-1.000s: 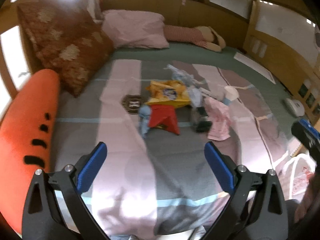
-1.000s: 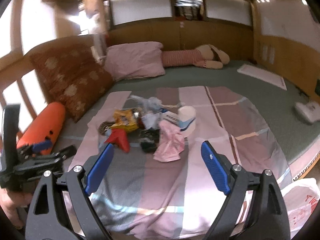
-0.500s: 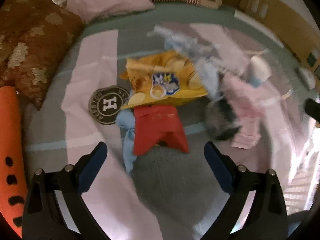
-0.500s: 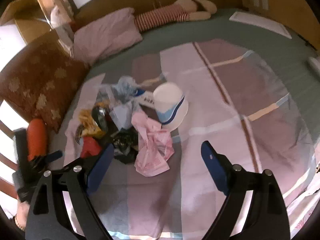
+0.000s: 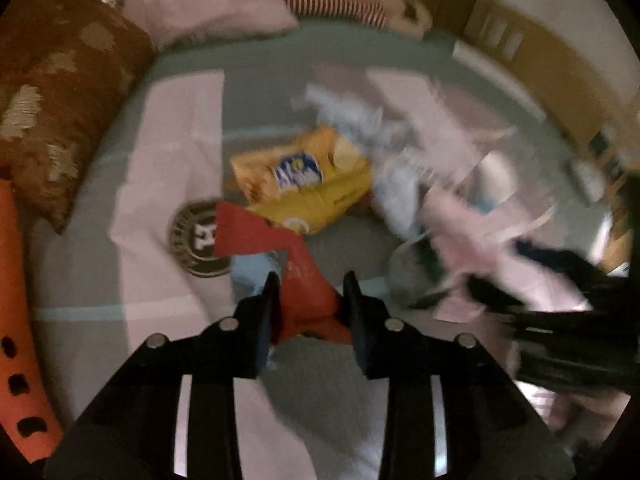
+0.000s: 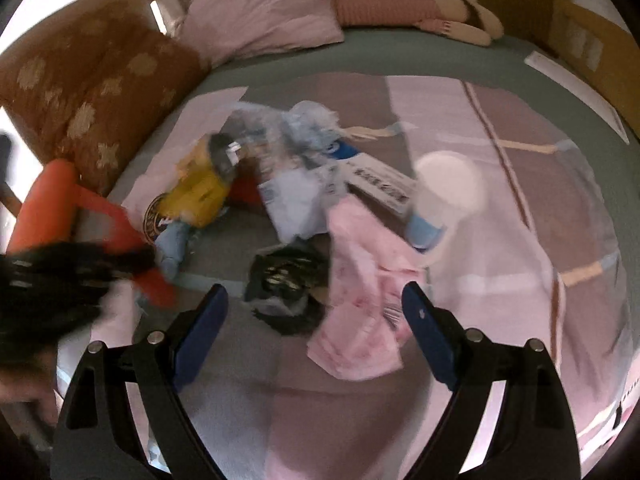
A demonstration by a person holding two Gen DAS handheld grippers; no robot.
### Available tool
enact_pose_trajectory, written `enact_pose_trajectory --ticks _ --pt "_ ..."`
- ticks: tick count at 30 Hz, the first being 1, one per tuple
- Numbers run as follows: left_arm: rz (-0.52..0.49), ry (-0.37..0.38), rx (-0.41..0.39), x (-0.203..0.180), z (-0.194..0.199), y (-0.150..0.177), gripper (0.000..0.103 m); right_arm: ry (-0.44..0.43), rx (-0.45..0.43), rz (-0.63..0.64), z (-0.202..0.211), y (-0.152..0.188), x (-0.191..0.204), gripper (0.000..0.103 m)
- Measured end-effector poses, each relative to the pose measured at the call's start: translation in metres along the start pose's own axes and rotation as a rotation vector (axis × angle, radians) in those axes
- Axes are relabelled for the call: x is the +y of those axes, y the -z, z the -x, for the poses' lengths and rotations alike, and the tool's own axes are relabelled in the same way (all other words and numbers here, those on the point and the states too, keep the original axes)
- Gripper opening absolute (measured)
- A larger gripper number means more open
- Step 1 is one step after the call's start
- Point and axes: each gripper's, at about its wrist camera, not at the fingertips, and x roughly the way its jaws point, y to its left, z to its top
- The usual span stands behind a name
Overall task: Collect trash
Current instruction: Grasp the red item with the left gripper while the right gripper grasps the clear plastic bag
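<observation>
Striped bedspread (image 6: 460,128) under scattered trash (image 6: 304,208)

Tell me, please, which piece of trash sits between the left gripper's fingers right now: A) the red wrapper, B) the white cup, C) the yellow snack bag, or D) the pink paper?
A: in the left wrist view the left gripper has just closed its fingers on the red wrapper, while the yellow snack bag lies beyond on the bed.

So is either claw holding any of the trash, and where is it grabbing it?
The left claw has just closed on the red wrapper, pinching its near end. The right claw is open above the pink wrapper, holding nothing.
</observation>
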Motion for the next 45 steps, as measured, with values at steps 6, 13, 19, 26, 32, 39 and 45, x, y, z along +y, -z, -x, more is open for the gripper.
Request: enact_pose_trajectory --ticks 6,13,19,26,32,39,45 --pt "0.112 0.151 -0.164 0.021 0.083 0.011 0.033 -0.012 0.016 0.047 -0.020 -0.007 0.022 0.086" --pt "0.108 0.059 -0.323 0.015 0.127 0.047 0.033 0.082 0.106 0.125 -0.069 -0.008 0.036 0.037" --pt "0.083 0.041 -0.307 -0.004 0.126 0.068 0.033 -0.129 -0.026 0.059 0.014 -0.012 0.026 0.033" --pt "0.026 0.042 -0.323 -0.028 0.131 0.083 0.033 -0.163 -0.322 0.066 0.132 0.041 0.018 0.033" --pt "-0.011 -0.023 -0.300 -0.040 0.117 0.086 0.033 -0.104 -0.366 0.070 0.148 0.069 0.018 0.033" --pt "0.005 -0.100 -0.288 -0.033 0.107 0.087 0.033 -0.082 -0.342 0.074 0.139 0.070 0.022 0.033" --pt "0.038 -0.081 -0.265 -0.025 0.100 0.086 0.033 -0.083 -0.339 0.067 0.138 0.069 0.019 0.033"
